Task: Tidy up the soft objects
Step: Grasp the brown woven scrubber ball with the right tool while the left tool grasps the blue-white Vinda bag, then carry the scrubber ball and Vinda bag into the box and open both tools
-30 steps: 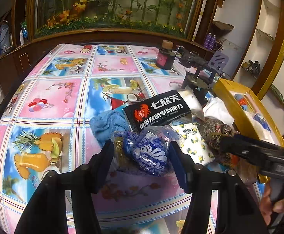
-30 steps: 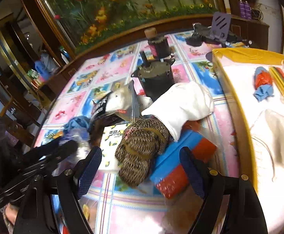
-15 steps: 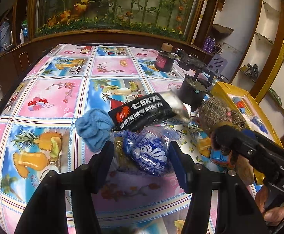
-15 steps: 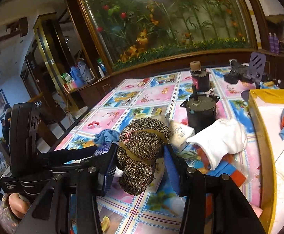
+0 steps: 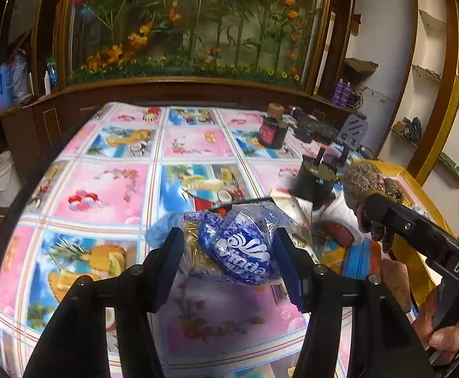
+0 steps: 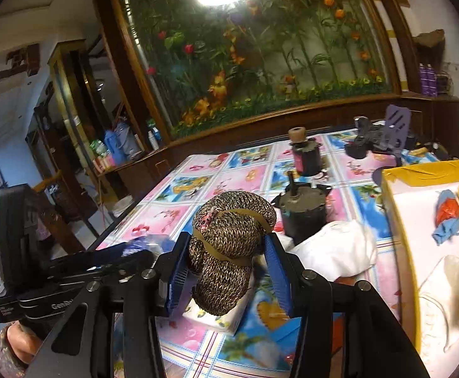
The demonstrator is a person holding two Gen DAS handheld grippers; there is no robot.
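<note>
My right tool (image 6: 228, 260) clamps the knitted bundle (image 6: 229, 245) above the counter (image 5: 109, 189); my left tool (image 5: 229, 253) grips a blue tissue pack (image 5: 239, 249).

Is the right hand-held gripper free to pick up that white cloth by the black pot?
Probably not yet: the right hand-held gripper is shut on a brown knitted bundle. The white cloth lies uncovered, just right of it.
</note>
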